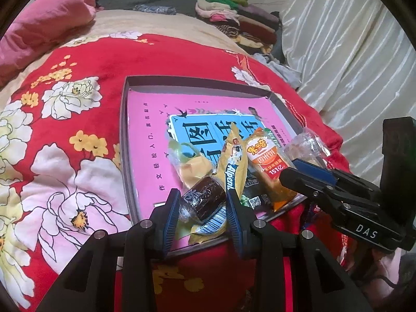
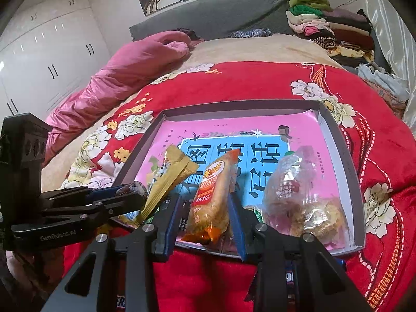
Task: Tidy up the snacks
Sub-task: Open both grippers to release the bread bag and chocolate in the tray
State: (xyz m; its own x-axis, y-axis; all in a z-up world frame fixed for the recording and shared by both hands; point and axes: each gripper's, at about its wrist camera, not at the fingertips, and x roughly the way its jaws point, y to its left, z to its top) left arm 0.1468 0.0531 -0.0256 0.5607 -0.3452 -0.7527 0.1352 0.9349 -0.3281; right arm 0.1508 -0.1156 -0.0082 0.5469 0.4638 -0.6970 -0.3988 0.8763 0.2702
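A shallow grey box [image 1: 124, 130] [image 2: 340, 156] lined with a pink book cover lies on the red floral bedspread. My left gripper [image 1: 204, 193] [image 2: 135, 193] is shut on a dark brown wrapped snack [image 1: 205, 202] [image 2: 132, 187] at the box's near edge. A yellow Alpenliebe packet [image 1: 235, 161] [image 2: 169, 179] runs up along its right pad. My right gripper [image 2: 205, 197] [image 1: 288, 170] is shut on an orange rice-cracker packet [image 2: 212, 195] [image 1: 270, 166], held upright over the near edge. A clear bag of biscuits [image 2: 299, 202] [image 1: 309, 143] rests in the box to its right.
A pale yellow-green snack pack [image 1: 188, 163] and dark packets [image 1: 256, 195] lie near the box's front. Behind are a pink quilt [image 2: 124, 72], a stack of folded clothes [image 2: 332, 31] and a white curtain [image 1: 351, 52]. White wardrobes [image 2: 52, 59] stand at the left.
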